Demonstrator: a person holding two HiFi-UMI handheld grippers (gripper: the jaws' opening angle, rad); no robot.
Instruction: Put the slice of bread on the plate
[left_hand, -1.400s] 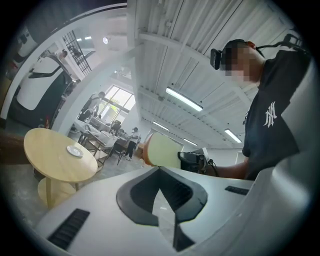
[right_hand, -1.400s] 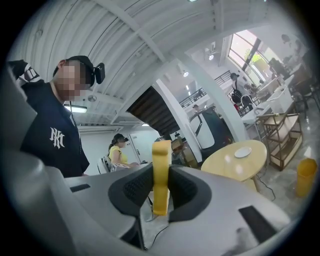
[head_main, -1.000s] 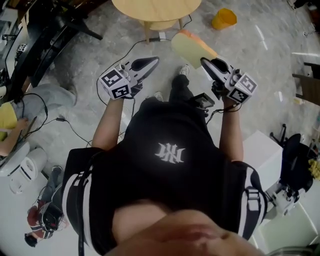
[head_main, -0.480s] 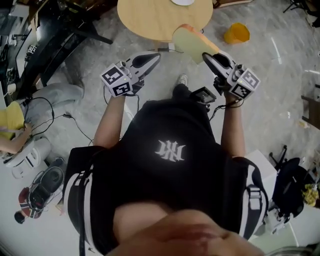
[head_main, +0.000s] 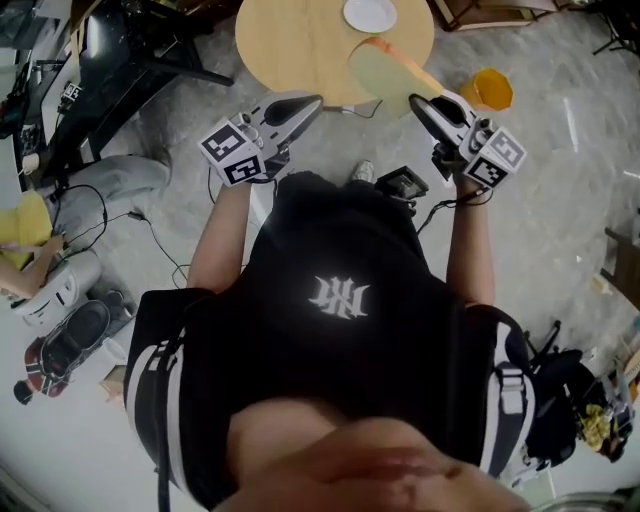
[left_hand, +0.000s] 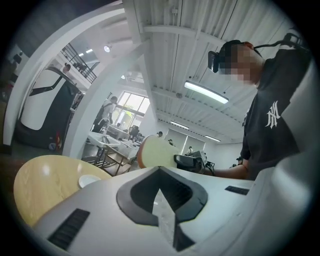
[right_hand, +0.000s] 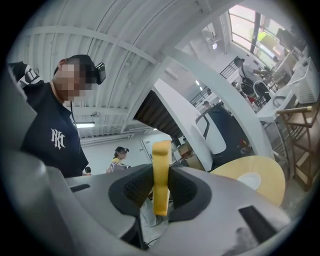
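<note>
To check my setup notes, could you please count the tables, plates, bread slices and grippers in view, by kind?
table: 1
plate: 1
slice of bread: 1
grippers, the left gripper and the right gripper: 2
Total: 5

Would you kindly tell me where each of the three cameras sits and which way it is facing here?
Head view: on the person's head, looking steeply down at the round table and plate; shows torso, both forearms, left gripper, right gripper.
Left gripper view: on the left gripper, looking along its shut, empty jaws toward the table; shows the person's torso and right forearm.
Right gripper view: on the right gripper, along jaws clamped on the slice of bread; shows the torso.
Shared: all three show the table and plate.
</note>
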